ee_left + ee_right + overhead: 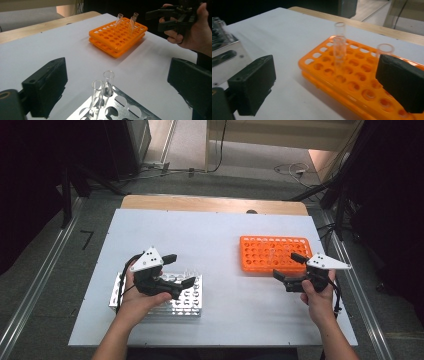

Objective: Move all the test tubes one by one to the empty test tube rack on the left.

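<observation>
A metal tube rack (187,302) lies at the table's front left, under my left hand. My left gripper (181,269) hovers over it, open. In the left gripper view, two clear glass tubes (108,82) stand upright in the metal rack (125,107), between the wide-apart jaws of the left gripper (117,80), touching neither. An orange tube rack (265,252) lies at the right. My right gripper (286,265) is held at its near right corner, open and holding nothing. The right gripper view has three clear tubes (339,50) standing in the orange rack (352,82), ahead of the right gripper's (327,82) jaws.
Both racks rest on a white board (215,235) over a wooden table. Metal rails run along the floor on both sides. Cables lie on the floor behind the table. A wide stretch of bare board separates the two racks.
</observation>
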`<state>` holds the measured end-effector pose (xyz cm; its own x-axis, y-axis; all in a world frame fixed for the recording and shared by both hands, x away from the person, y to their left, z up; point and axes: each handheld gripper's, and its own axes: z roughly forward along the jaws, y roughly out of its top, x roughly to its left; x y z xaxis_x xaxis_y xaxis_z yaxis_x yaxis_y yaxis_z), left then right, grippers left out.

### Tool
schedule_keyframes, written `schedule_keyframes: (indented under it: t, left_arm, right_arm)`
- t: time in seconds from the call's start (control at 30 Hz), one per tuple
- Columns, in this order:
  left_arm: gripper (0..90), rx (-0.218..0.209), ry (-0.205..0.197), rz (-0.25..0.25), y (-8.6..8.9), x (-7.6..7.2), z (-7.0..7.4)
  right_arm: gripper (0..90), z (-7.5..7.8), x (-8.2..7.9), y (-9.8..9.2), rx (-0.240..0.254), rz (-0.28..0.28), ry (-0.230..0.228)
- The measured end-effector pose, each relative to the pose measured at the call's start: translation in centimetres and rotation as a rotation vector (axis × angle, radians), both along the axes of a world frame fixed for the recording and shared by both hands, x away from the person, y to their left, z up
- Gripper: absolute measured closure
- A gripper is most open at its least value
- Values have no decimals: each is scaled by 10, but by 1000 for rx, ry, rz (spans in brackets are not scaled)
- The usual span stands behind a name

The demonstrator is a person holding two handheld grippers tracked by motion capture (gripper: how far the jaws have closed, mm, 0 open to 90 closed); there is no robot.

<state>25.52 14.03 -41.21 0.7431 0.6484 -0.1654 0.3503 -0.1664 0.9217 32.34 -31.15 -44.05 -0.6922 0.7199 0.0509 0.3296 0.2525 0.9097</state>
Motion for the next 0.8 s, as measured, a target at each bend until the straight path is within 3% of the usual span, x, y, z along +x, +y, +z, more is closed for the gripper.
schedule_keyframes:
  t: [0.13, 0.47, 0.63, 0.8]
  left_arm:
    - [0, -5, 2, -11, -3, 0, -1]
    - [0, 5, 13, -20, -7, 0, -4]
    - [0, 9, 16, -21, -7, 1, -5]
    - [0, 6, 16, -23, -8, 1, -5]
  right_arm:
    - [55, -4, 12, -10, 0, -64, 12]
    - [394, -20, 35, -12, -50, -214, 52]
    - [515, -29, 43, -9, -72, -228, 65]
    - [575, -35, 48, -4, -78, -232, 62]
